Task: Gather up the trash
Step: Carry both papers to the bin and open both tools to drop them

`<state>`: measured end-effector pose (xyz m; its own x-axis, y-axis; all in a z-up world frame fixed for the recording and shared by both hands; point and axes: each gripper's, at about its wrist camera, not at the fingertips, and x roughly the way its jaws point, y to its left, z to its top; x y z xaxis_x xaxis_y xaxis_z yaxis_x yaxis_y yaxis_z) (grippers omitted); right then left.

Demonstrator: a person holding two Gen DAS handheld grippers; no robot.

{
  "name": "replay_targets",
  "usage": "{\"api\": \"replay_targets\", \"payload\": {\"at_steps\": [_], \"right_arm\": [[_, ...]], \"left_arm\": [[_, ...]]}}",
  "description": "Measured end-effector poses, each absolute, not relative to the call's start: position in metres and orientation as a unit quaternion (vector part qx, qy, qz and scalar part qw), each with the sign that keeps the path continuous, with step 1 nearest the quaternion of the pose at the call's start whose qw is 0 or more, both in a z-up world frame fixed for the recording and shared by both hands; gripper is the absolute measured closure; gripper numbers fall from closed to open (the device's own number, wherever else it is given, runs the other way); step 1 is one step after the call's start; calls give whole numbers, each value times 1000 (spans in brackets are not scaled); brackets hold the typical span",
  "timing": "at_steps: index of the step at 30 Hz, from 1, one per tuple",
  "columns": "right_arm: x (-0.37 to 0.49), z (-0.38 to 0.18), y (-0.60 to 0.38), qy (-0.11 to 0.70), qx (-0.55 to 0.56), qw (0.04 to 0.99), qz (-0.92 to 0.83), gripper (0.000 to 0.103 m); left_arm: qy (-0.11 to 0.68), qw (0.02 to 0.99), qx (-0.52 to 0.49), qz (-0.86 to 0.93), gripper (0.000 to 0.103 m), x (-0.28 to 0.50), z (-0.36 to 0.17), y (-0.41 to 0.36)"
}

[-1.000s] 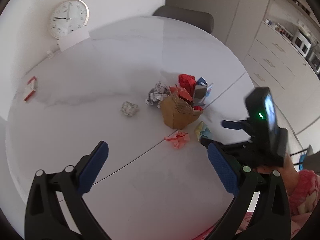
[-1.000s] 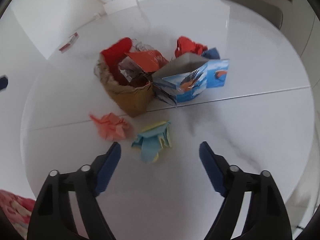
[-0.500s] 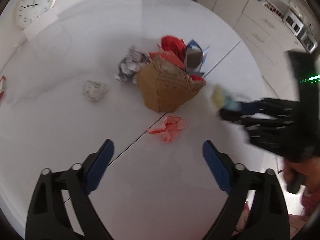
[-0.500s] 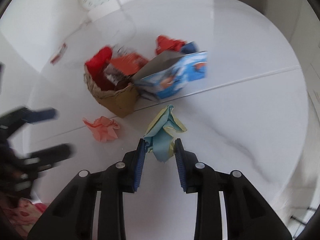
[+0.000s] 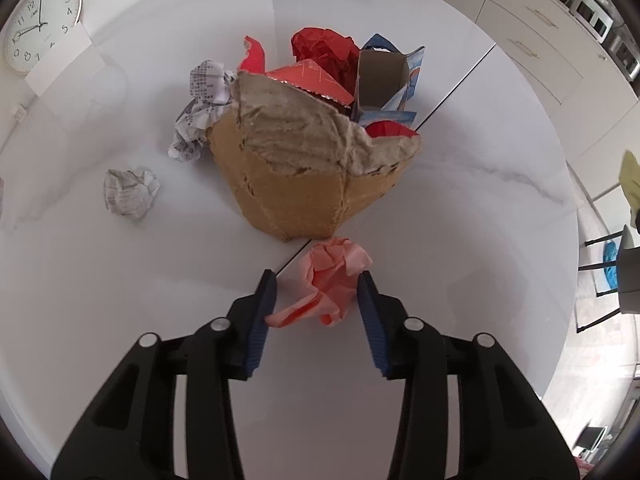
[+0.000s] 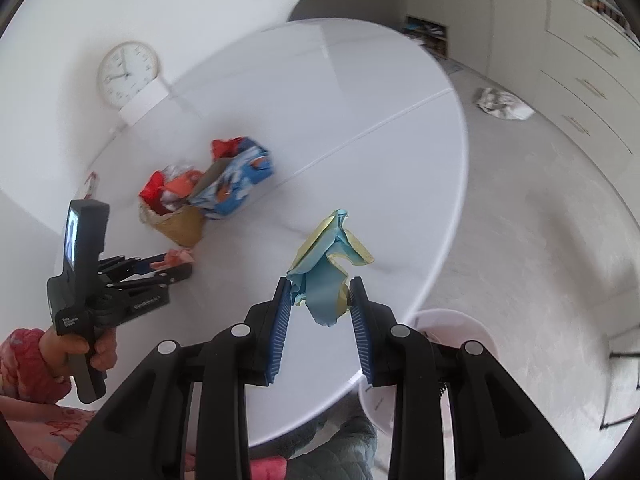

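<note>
A pink paper wad (image 5: 334, 276) lies on the white round table (image 5: 120, 300), just in front of a torn brown paper bag (image 5: 304, 188) stuffed with red wrappers and a blue carton (image 5: 384, 80). My left gripper (image 5: 316, 304) points down over the wad. Its jaws are closing, and both blue pads touch the paper. My right gripper (image 6: 320, 296) is shut on a crumpled blue and yellow paper (image 6: 326, 256), held in the air above the table's near edge. The left gripper (image 6: 176, 266) also shows in the right wrist view, in a hand with a pink sleeve.
Two crumpled newspaper balls (image 5: 130, 194) (image 5: 200, 108) lie left of the bag. A white bin (image 6: 456, 320) stands on the floor below the table edge. Another paper wad (image 6: 502, 104) lies on the floor near the cabinets. A clock (image 5: 40, 24) leans at the back.
The left gripper came down over the pink wad and narrowed around it. The right gripper shut on the blue and yellow paper, then lifted it off the table toward the edge.
</note>
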<state>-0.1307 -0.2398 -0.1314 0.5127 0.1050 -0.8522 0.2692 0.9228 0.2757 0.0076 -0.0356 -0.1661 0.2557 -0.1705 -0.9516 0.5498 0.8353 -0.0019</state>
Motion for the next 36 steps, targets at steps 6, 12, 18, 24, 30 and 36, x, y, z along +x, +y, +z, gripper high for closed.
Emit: {"api": "replay_targets", "payload": {"at_steps": [6, 12, 18, 24, 30, 36], "right_arm": [[-147, -133, -256, 484, 208, 847, -67, 72], [-176, -138, -273, 484, 219, 843, -87, 72], [-207, -199, -297, 535, 249, 798, -121, 71], [-214, -300, -311, 594, 295, 736, -135, 71], [-207, -372, -322, 637, 314, 689, -146, 70], [-220, -391, -330, 648, 315, 675, -157, 41]], "left_arm": [[563, 778, 146, -238, 75, 3, -155, -31], [555, 781, 132, -254, 75, -13, -129, -25], [535, 781, 137, -290, 75, -43, -96, -41], [514, 777, 163, -325, 75, -65, -74, -63], [507, 759, 199, -357, 74, -85, -69, -98], [496, 736, 235, -396, 74, -112, -67, -135]]}}
